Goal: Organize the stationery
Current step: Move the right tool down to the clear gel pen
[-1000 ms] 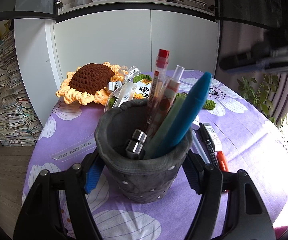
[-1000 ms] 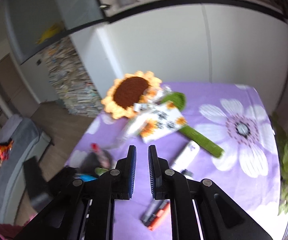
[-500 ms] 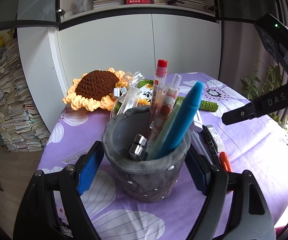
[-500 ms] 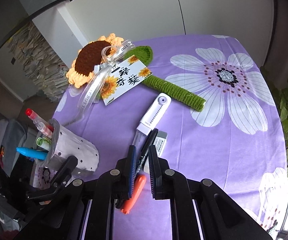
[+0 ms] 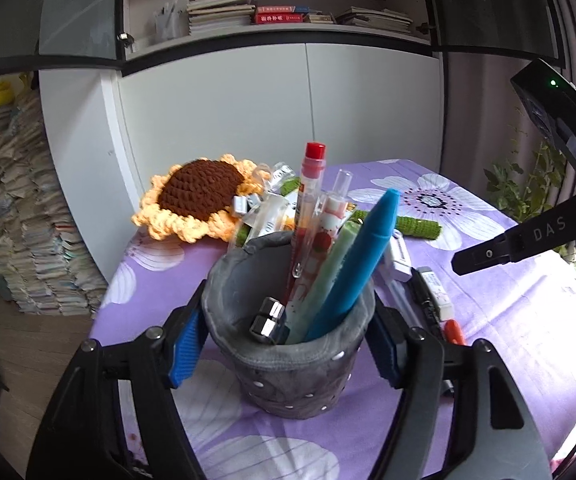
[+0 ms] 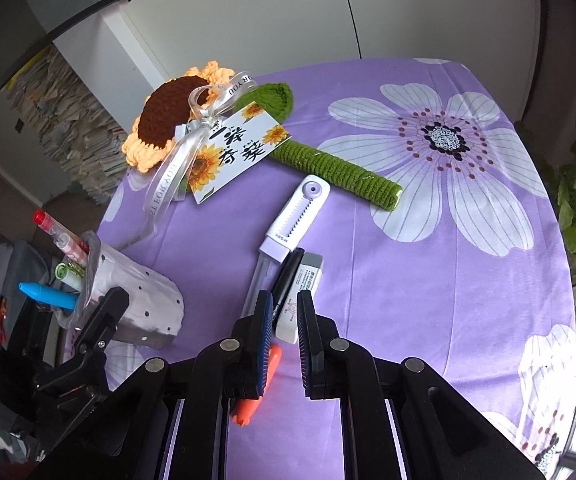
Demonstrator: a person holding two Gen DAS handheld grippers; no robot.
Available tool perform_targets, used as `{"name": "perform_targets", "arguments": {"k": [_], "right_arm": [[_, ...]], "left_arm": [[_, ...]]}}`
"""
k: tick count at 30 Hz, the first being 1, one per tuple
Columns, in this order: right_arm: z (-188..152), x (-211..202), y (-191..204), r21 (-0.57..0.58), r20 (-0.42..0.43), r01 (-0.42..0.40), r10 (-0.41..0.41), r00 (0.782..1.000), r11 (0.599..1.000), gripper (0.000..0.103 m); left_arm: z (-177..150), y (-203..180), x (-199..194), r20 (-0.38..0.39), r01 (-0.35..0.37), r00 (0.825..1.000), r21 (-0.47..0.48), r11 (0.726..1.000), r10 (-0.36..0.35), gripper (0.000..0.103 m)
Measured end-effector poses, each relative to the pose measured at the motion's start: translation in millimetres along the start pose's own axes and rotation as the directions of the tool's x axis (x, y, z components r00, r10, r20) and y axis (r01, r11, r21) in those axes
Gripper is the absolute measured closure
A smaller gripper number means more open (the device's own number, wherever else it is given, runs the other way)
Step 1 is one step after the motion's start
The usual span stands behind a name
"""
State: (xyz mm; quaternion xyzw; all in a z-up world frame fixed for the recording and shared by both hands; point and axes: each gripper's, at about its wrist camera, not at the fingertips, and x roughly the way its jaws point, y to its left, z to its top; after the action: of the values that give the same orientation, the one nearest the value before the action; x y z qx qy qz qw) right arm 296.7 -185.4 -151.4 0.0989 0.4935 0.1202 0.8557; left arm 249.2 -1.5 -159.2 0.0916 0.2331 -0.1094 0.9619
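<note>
Two grippers working around the pen cup

Left gripper [image 5: 288, 344] is clamping its fingers on the grey pen cup [image 5: 288, 364], standing on the tabletop [image 6: 407, 280]. Right of the cup, the right gripper [image 6: 282, 328], fingers slightly apart and holding nothing, is hovering over the eraser [image 6: 301, 292] and black pen [image 6: 288, 272].

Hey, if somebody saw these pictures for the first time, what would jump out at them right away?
Probably the grey pen holder crammed with pens, gripped between the left tongs at the near edge of the purple flowered tablecloth. Behind it lies a crocheted sunflower with a ribbon and gift tag. The right tongs hover slightly parted over a white eraser beside a black pen.
</note>
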Motion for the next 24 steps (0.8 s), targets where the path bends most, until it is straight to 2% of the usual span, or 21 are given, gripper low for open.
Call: {"name": "perform_targets", "arguments": {"k": [3,8,12,18,24], "right_arm": [[1.5,3.2,3.5,-0.01,-0.008,0.001,-0.001,1.0,1.0,0.092],[6.4,15.6,17.3,-0.046,-0.033,-0.002,0.0,0.999,0.999,0.092],[10.6,27.8,28.1,-0.071,-0.055,0.003,-0.007,0.998,0.997,0.092],[15.2,44.5,36.3,-0.08,-0.084,0.023,-0.03,0.996,0.997,0.092],[16.7,60.5,37.5,-0.07,-0.114,0.076,-0.084,0.99,0.995,0.092]], "left_arm": [[-0.1,5.2,-2.9,0.015,-0.042,0.999,0.02,0.999,0.041,0.035],[-3.6,21.2,2.2,-0.011,-0.059,0.998,-0.02,0.998,0.059,0.034],[-5.7,29.4,5.0,-0.026,-0.047,0.999,-0.054,0.997,0.046,0.034],[-9.0,27.6,4.1,-0.009,-0.045,0.999,-0.037,0.998,0.044,0.034],[-9.6,33.0,4.2,-0.006,-0.027,1.0,-0.055,0.998,0.027,0.034]]}}
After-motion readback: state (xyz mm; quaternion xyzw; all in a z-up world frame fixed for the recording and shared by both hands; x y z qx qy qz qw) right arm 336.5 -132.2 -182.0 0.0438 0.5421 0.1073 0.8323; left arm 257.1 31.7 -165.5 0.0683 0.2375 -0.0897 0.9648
